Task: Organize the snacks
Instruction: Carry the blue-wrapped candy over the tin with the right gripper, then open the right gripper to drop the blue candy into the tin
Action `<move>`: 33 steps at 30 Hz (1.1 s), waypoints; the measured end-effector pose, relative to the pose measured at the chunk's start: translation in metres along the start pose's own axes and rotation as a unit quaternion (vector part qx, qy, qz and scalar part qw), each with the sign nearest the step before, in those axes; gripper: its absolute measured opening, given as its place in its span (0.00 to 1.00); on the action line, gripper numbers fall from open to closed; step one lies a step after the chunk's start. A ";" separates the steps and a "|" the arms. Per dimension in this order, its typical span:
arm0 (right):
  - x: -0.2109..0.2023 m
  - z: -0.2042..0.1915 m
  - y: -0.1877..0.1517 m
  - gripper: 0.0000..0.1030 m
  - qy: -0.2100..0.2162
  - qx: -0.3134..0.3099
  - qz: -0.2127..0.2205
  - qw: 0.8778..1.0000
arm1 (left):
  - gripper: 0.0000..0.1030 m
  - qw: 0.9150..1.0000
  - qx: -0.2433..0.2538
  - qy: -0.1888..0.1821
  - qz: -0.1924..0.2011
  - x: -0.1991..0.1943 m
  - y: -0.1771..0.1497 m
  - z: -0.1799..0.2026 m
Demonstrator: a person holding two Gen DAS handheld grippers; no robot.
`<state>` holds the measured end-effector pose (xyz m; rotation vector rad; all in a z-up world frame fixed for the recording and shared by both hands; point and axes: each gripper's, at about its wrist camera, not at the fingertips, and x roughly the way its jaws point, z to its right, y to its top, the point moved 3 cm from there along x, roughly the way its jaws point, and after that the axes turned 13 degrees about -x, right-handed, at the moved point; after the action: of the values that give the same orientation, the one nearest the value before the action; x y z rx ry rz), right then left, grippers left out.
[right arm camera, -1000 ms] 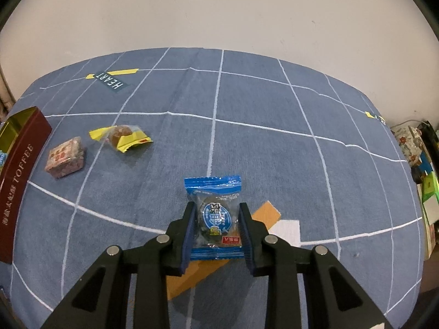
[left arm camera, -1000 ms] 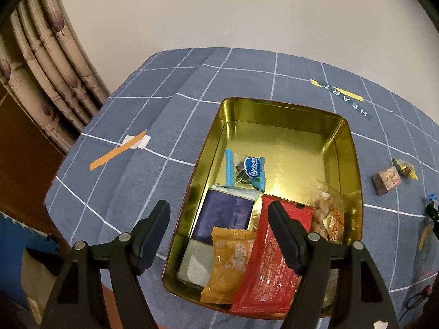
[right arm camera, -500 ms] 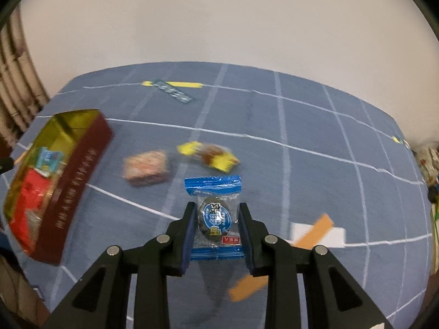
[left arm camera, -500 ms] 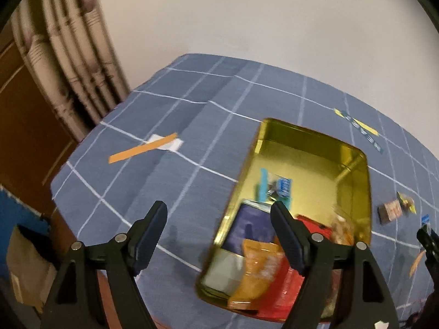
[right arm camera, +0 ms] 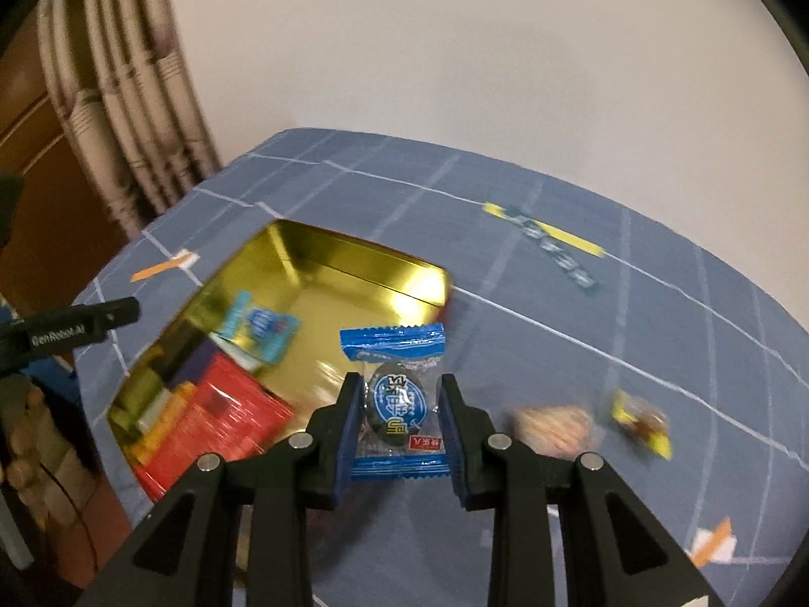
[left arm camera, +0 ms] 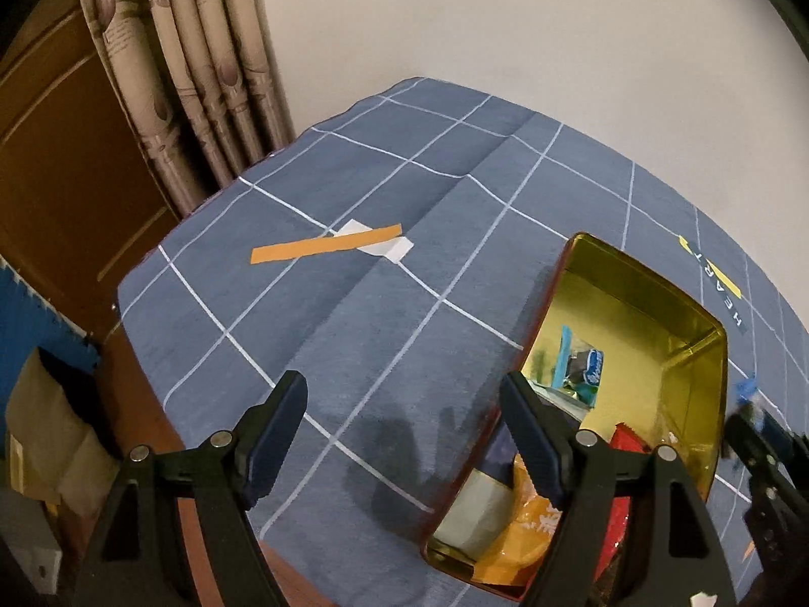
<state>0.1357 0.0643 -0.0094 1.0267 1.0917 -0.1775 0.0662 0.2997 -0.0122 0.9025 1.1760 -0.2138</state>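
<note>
The right gripper [right arm camera: 399,425] fingers are clamped on the blue snack packet [right arm camera: 397,404], held above the gold tin [right arm camera: 354,263] near its right wall. The left gripper [left arm camera: 404,435] fingers stand wide, empty, over the tabletop [left arm camera: 384,313]. Risk: early release drops the packet outside the tin.

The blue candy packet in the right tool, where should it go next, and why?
Probably a little further over the gold tin, then let go. The right tool is shut on the blue candy packet, which hangs near the tin's right edge. A matching blue packet already lies inside with other snacks, and the left tool stands open and empty, off to the side.
</note>
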 end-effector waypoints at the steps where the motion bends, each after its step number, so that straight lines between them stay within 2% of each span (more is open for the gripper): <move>1: 0.004 -0.006 0.006 0.29 0.004 -0.005 -0.001 1.000 | 0.73 1.000 -0.001 -0.001 -0.001 0.000 0.000 0.000; 6: 0.032 -0.023 0.024 0.29 0.019 -0.019 -0.017 0.999 | 0.74 1.000 0.002 -0.003 -0.005 0.001 -0.001 0.002; 15: 0.062 -0.029 0.024 0.29 0.031 -0.027 -0.055 0.998 | 0.74 1.000 -0.002 0.003 -0.004 0.002 -0.001 0.001; 33: 0.065 -0.026 0.016 0.31 0.035 -0.013 -0.063 0.997 | 0.74 1.000 -0.003 0.011 -0.007 0.003 -0.001 -0.002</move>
<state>0.1604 0.1154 -0.0535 0.9481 1.2198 -0.2303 0.0655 0.3016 -0.0158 0.8941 1.2024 -0.2132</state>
